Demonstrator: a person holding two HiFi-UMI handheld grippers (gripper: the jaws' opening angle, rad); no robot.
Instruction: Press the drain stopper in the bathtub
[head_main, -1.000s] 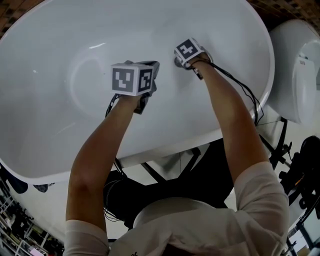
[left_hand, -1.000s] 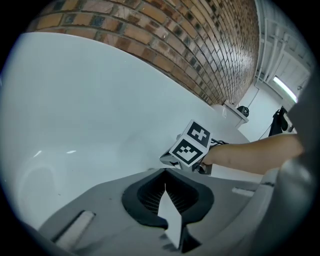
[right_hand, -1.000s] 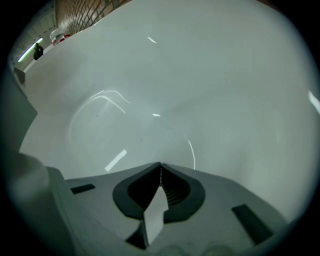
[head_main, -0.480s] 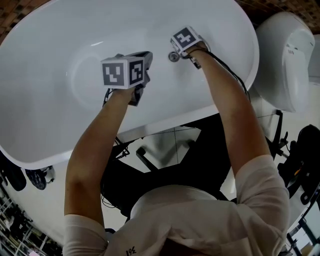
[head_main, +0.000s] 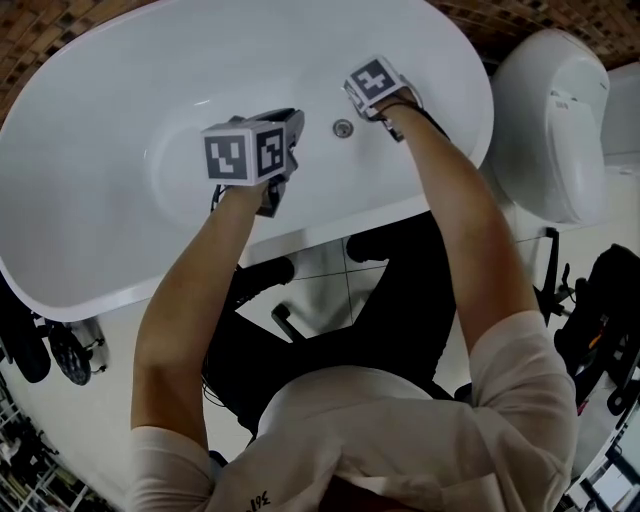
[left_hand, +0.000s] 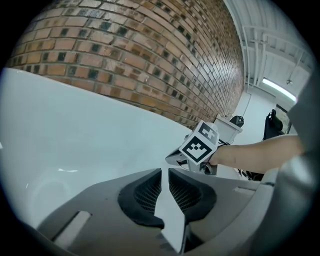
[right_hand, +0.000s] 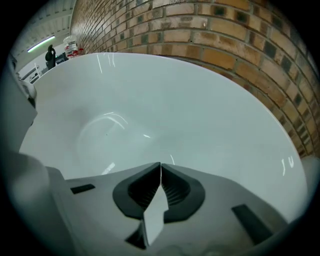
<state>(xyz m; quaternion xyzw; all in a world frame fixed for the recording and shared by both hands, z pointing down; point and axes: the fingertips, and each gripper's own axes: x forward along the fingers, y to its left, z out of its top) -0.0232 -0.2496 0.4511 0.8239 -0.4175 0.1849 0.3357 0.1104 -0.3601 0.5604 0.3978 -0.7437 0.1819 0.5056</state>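
The white bathtub fills the upper head view. Its round metal drain stopper lies uncovered on the tub floor. My right gripper hovers just above and to the right of the stopper, apart from it, with its jaws shut on nothing. My left gripper hangs over the tub floor to the stopper's left, its jaws drawn to a thin slit with nothing between them. The right gripper's marker cube shows in the left gripper view. The stopper is hidden in both gripper views.
A white toilet stands right of the tub. A brick wall runs behind the tub's far rim. Cables trail from the right forearm over the near rim. Dark equipment sits on the floor beside the tub.
My right gripper, which sat over the drain stopper a second ago, has come off it, and the stopper now shows. The head camera has drawn back. The left gripper has barely moved.
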